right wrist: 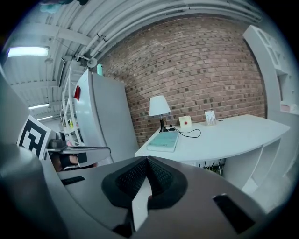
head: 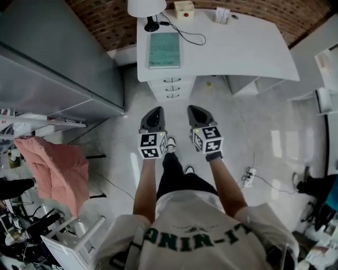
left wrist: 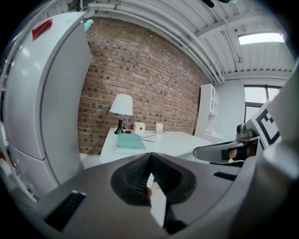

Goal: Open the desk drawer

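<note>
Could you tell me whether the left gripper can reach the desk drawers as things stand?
Probably not yet: the left gripper is well short of the drawers. Only floor lies between, so stepping closer should do; its jaws are shut.

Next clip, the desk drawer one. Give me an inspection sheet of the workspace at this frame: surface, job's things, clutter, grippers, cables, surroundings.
Surface: white desk, mostly bare.
Job's things: drawer unit under the desk, toward its left end in the head view; three drawers, all closed.
Clutter: teal book, lamp, small box and small white holder, all on the desk.
Grippers: left gripper and right gripper both shut, nothing between the fingers; side by side over the floor, short of the drawers.
Cables: black cable on the desk by the lamp; power strip with its lead on the floor.
Surroundings: brick wall, tall grey cabinet, pink cloth at lower left.
</note>
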The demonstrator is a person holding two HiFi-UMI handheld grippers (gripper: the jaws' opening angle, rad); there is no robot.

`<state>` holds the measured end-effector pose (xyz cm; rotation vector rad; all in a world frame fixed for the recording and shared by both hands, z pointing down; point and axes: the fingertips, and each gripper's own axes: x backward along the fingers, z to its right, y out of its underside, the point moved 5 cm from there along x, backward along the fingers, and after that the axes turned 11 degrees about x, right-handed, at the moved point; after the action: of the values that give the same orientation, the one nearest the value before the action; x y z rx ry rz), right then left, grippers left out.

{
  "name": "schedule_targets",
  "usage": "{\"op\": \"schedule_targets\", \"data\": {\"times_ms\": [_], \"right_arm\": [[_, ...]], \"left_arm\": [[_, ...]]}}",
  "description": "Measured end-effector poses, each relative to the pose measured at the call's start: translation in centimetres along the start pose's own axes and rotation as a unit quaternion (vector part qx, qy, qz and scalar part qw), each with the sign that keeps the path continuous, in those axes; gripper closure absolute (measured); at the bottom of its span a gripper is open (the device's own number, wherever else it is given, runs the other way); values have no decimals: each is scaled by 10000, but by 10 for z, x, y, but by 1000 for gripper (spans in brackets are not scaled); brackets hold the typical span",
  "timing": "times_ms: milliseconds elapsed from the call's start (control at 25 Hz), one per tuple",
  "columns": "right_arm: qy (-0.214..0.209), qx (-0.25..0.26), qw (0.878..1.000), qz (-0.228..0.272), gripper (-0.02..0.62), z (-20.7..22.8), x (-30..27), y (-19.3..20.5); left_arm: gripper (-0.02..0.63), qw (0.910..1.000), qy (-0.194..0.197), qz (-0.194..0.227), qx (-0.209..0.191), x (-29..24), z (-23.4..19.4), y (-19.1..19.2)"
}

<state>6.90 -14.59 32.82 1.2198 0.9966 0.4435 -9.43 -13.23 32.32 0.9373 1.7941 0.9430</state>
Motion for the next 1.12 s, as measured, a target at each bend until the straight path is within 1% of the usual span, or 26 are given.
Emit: {"op": "schedule_targets", "data": {"times_ms": [80, 200, 440, 800, 1040, 1120], "right_arm": [[-65, -16, 10000, -49, 594, 8, -21, 13], [-130, -15, 9999, -99, 594, 18, -52, 39], [-239, -50, 9995, -205, 594, 23, -108, 110], [-301, -173, 9991, -253, 594, 44, -199, 243], [-473, -62, 9987, -186, 594, 58, -254, 322], [-492, 24, 9986, -191, 594, 63, -274, 348]], "left_arm": [[606, 10000, 4, -58, -11, -24, -8, 12], [606, 9999, -3, -155, 12, -56, -24, 40], [606, 9997, 1, -178, 179, -102, -60, 100], [606, 9989, -3, -311, 357, -186, -128, 223], [603, 9990, 46, -312, 307, -246, -169, 298], [592, 9989, 86, -343, 317, -266, -180, 323]]}}
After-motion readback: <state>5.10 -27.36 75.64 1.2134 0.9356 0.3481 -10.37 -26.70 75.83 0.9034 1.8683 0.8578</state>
